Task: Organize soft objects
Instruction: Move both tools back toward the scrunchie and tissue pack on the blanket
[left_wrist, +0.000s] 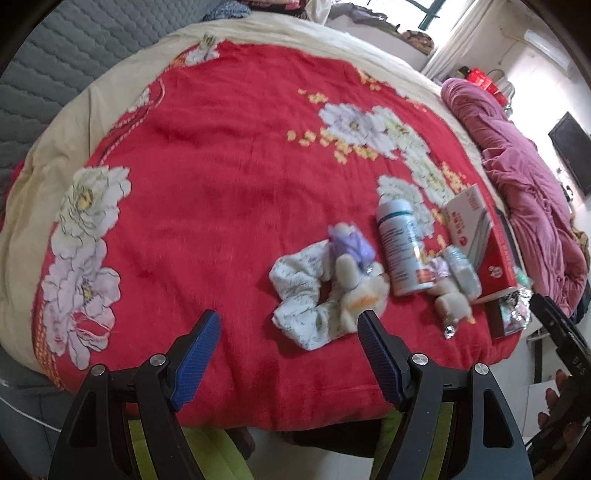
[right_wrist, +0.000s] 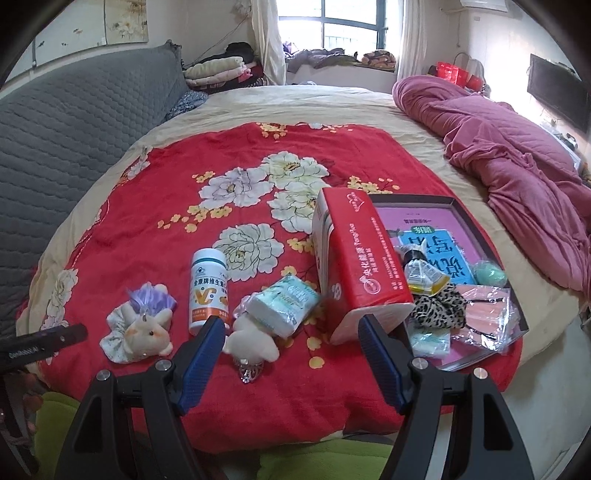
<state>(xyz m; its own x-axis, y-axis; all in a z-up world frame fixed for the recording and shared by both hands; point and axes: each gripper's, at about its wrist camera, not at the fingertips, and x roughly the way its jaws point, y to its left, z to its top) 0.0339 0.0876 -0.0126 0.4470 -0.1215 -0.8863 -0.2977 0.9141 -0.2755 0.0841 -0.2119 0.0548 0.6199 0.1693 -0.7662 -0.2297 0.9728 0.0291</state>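
On the red flowered blanket (left_wrist: 221, 177) lie a white floral scrunchie (left_wrist: 299, 295) with a cream plush rabbit (left_wrist: 364, 295) and a purple tuft (left_wrist: 349, 240) on it. My left gripper (left_wrist: 286, 321) hangs open just in front of the scrunchie, nothing between its fingers. In the right wrist view the same plush (right_wrist: 146, 332) sits at the left, a second cream plush (right_wrist: 251, 341) lies by a tissue pack (right_wrist: 284, 304), and a leopard scrunchie (right_wrist: 437, 312) rests in the tray (right_wrist: 517, 295). My right gripper (right_wrist: 291, 326) is open above the near blanket edge, empty.
A white vitamin bottle (right_wrist: 208, 291) and a red tissue box (right_wrist: 364, 266) lie between the soft things. The tray also holds a book, a mint ball (right_wrist: 489, 273) and pink packets. A crumpled pink quilt (right_wrist: 517, 158) covers the bed's right side; a grey headboard (right_wrist: 74, 140) is at the left.
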